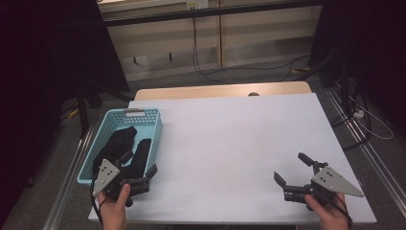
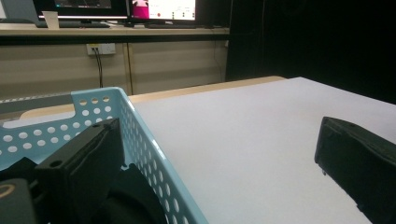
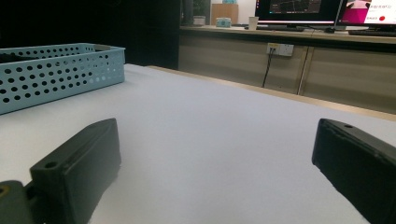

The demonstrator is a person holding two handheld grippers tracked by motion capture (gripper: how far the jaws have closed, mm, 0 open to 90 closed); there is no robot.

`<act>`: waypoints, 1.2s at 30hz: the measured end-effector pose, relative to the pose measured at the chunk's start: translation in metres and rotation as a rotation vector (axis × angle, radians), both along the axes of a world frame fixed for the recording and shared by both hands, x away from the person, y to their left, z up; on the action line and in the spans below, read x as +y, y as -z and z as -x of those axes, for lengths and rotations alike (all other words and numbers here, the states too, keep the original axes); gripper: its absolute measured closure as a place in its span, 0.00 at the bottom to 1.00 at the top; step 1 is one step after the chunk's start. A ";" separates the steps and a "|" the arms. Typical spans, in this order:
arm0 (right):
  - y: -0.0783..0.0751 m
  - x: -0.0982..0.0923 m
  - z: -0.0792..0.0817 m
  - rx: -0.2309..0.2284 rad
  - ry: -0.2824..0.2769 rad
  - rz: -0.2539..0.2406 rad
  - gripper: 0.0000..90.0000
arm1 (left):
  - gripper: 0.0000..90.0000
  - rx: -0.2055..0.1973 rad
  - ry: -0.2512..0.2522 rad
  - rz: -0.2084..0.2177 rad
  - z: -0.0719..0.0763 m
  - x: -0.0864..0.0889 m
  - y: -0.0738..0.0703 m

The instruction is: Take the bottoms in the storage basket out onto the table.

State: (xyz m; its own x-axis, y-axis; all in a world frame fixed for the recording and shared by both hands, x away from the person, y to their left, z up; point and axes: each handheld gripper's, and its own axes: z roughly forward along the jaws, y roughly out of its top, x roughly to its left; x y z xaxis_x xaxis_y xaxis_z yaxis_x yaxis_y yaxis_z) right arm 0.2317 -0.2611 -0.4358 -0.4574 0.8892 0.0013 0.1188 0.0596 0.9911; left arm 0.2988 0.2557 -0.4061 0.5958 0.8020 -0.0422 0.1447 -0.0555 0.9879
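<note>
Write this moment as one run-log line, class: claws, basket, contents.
left claw: open, straddling basket's near wall | right claw: open, empty, over bare table | blue basket: table's left edge | black cloth: in basket

Your basket [image 1: 152, 125] is pale blue plastic, smooth with a slight sheen, its walls punched with round holes. The cloth [image 1: 125, 143] inside it is black, matt and soft-looking. Your table [image 1: 230, 143] has a matt white top, smooth and paper-like (a strip of pale wood shows along the far edge). The jaws of your left gripper [image 1: 140, 168] and right gripper [image 1: 292, 168] are matt black plastic, a little grainy; the plate [image 1: 335, 181] on each is dull grey metal.
</note>
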 end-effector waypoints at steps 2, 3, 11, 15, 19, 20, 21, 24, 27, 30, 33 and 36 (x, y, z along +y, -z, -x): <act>0.000 0.000 0.000 -0.002 0.002 0.000 0.00 | 0.02 0.002 0.004 -0.002 0.000 0.000 0.000; 0.000 0.000 0.001 -0.003 0.000 -0.002 0.00 | 0.02 0.002 0.005 -0.001 0.000 0.000 0.000; -0.001 0.001 0.001 -0.005 -0.010 0.007 0.00 | 0.02 0.000 0.004 0.006 0.000 0.000 -0.001; 0.000 -0.001 0.001 -0.004 -0.009 0.011 0.00 | 0.02 0.002 0.006 0.013 0.000 -0.001 -0.003; 0.000 -0.003 0.001 0.000 -0.004 0.005 0.00 | 0.02 0.003 0.015 0.015 -0.001 -0.002 -0.004; 0.000 -0.003 0.001 0.001 -0.001 0.003 0.00 | 0.02 0.002 0.016 0.017 -0.001 -0.003 -0.005; 0.000 -0.003 0.001 0.001 -0.001 0.003 0.00 | 0.02 0.001 0.021 0.014 -0.001 -0.003 -0.006; 0.000 -0.002 0.001 0.000 -0.003 0.000 0.00 | 0.02 0.009 0.032 0.032 0.000 -0.004 -0.009; 0.000 -0.002 0.001 0.002 -0.005 0.004 0.00 | 0.02 0.012 0.037 0.046 -0.001 -0.004 -0.012; 0.001 -0.002 0.002 0.003 -0.006 0.003 0.00 | 0.02 0.008 0.052 0.043 -0.003 -0.004 -0.021; 0.001 -0.003 0.002 0.004 -0.005 -0.001 0.00 | 0.02 0.008 0.061 0.041 -0.005 -0.003 -0.028; 0.000 -0.003 0.002 0.000 -0.004 -0.003 0.00 | 0.02 0.006 0.068 0.035 -0.009 -0.002 -0.037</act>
State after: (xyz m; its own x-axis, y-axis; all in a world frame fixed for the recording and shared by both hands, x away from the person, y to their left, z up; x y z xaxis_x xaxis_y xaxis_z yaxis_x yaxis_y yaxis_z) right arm 0.2298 -0.2646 -0.4359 -0.4607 0.8875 0.0044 0.1187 0.0567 0.9913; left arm 0.3080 0.2533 -0.3689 0.6487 0.7574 -0.0738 0.1481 -0.0305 0.9885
